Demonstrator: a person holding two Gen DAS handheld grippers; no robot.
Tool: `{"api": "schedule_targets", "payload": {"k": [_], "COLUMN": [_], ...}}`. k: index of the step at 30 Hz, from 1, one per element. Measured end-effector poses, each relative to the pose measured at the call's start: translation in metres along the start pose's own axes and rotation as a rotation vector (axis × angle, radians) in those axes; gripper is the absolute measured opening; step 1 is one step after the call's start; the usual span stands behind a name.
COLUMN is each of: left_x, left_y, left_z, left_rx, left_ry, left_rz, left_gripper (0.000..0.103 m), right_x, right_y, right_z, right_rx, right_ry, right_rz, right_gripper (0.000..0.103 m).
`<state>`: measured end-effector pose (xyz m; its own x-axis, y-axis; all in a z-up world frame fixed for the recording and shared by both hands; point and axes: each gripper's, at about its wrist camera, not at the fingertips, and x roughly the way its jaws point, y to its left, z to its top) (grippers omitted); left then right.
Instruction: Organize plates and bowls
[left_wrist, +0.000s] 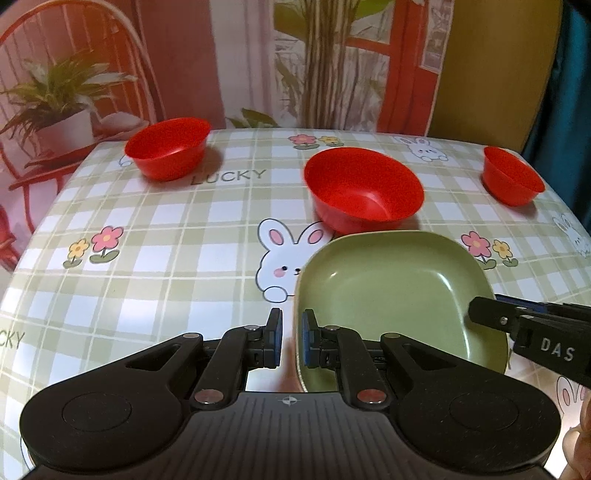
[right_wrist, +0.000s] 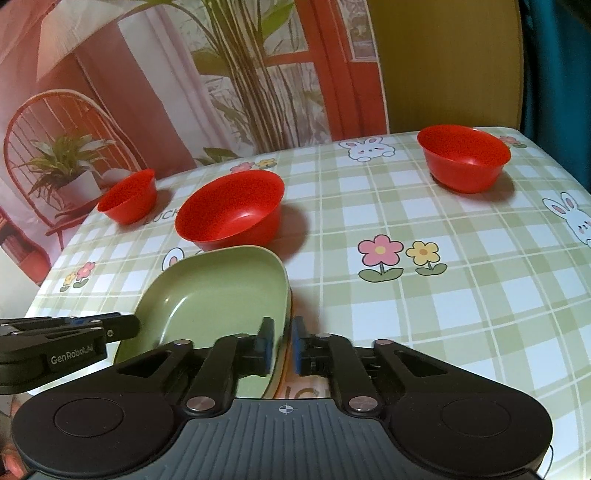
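The desk, under a green-checked cloth with rabbits and flowers, is spreading out ahead of and below both pairs of tongs and carrying everything the task concerns.

The green plate is lying between the two pairs of tongs, one at each of its opposite rims. It is probably being gripped from both sides so that it stays level and does not tip. In the right wrist view an orange edge is showing just below the plate's rim. It may be a second plate underneath, though that is not clear.

The middle red bowl is standing upright just beyond the plate's far edge, straight ahead of both tongs. It is near enough that pushing the plate forward could nudge it. The left red bowl is sitting well ahead and to the left of the left tongs, near the desk's far edge. The right red bowl is sitting well ahead and to the right of the right tongs. All three are empty, upright and well apart, so gathering them into a stack looks like work not yet done.

The left tongs are pinching the plate's left rim, with the jaws nearly together and one pad inside the plate, one outside. The right tongs are straddling the right rim with the jaws narrowly apart. Whether their pads are pressing on the rim cannot be told.
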<state>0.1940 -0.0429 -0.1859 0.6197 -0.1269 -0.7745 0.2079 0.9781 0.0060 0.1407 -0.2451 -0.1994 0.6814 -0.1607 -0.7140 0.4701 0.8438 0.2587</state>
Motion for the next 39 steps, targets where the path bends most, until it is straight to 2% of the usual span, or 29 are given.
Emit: {"api": "schedule_targets", "payload": {"k": [10, 21, 26, 32, 35, 39], "left_x": [-0.001, 0.001, -0.014, -0.042, -0.055, -0.068], "left_y": [0.009, 0.013, 0.009, -0.012, -0.033, -0.067], "left_z": [-0.006, -0.006, 0.003, 0.028, 0.045, 0.065], "left_rx": [-0.087, -0.094, -0.065, -0.010, 0.028, 0.084], "left_ry": [-0.022, -0.021, -0.065, -0.160, -0.217, -0.313], "left_rz": [-0.028, -0.028, -0.026, -0.049, -0.076, -0.108], "left_gripper": [0.012, 0.017, 0.017, 0.017, 0.017, 0.018], "right_x": [0.002, 0.014, 0.010, -0.021, -0.038, -0.063], "right_y": [-0.010, -0.009, -0.009, -0.019, -0.029, -0.053], "right_z": [-0.003, -0.008, -0.005, 0.014, 0.024, 0.038], "right_rx": [0.032, 0.028, 0.027, 0.031, -0.005, -0.058], "right_ry": [-0.004, 0.021, 0.020, -0.089, -0.167, -0.285], "right_rz": [-0.002, -0.006, -0.001, 0.035, 0.006, -0.076], "right_gripper": [0.023, 0.023, 0.023, 0.023, 0.023, 0.023]}}
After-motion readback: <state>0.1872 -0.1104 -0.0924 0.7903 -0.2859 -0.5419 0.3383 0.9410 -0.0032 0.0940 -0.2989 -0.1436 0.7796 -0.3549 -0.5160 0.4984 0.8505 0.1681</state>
